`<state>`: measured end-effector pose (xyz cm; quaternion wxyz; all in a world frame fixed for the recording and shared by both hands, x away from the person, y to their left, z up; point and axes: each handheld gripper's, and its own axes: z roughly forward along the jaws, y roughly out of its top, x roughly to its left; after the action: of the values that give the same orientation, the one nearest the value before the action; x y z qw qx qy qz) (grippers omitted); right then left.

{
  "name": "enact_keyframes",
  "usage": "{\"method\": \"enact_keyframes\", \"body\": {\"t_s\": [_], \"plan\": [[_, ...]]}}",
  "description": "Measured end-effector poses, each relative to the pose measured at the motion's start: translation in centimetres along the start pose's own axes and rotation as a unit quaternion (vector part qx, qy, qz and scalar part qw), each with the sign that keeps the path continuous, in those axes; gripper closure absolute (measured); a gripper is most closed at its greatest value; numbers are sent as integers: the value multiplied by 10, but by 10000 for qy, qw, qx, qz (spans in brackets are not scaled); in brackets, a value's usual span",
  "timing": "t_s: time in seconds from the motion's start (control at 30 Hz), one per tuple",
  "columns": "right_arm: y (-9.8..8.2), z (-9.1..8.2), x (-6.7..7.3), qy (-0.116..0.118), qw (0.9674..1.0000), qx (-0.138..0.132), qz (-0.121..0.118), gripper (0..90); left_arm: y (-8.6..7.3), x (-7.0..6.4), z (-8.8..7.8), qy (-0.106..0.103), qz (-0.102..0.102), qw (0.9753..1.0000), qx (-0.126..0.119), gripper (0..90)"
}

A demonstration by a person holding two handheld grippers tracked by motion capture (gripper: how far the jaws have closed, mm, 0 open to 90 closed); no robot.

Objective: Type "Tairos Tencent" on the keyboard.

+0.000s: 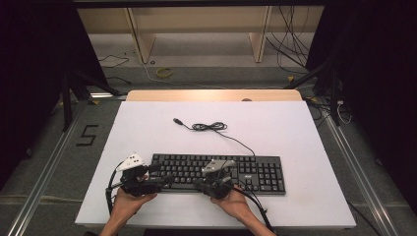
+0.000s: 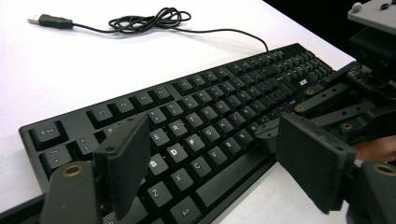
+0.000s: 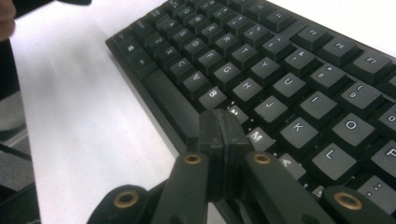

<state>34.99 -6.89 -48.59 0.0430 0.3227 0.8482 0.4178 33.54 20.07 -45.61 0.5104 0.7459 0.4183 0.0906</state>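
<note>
A black keyboard point(image 1: 255, 172) lies across the near half of the white table point(image 1: 147, 132). Its thin cable point(image 1: 211, 127) coils behind it and ends in a loose USB plug point(image 1: 177, 120). My left gripper point(image 1: 168, 179) sits at the keyboard's left end, pointing right. Its jaws stand open with the left-hand letter keys point(image 2: 187, 140) between and beyond them. My right gripper point(image 1: 198, 182) is at the keyboard's near edge by the middle. Its jaws are shut with nothing between them. The right gripper's tips point(image 3: 223, 125) hover at the space bar point(image 3: 170, 98) near the N and M keys; whether they touch I cannot tell.
The keyboard's number pad point(image 1: 269, 176) reaches toward the right. Bare white table lies behind the coil and on both sides. Beyond the table's far edge stand a wooden frame point(image 1: 140, 39) and loose floor cables point(image 1: 290, 44). A "5" mark point(image 1: 87, 135) is on the floor at left.
</note>
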Motion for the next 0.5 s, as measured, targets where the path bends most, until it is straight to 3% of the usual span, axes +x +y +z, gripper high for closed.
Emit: {"method": "enact_keyframes", "body": {"t_s": [0.17,0.33,0.5], "plan": [[3,-6,-2,115,9996,-229,110,835,0,2,-1,40,-37,10000,-14,261],[6,-13,-6,95,9991,-371,168,796,0,3,-1,77,-47,10000,-13,261],[9,-18,-11,77,9985,-482,246,701,0,6,-1,117,-86,9999,29,262]]}}
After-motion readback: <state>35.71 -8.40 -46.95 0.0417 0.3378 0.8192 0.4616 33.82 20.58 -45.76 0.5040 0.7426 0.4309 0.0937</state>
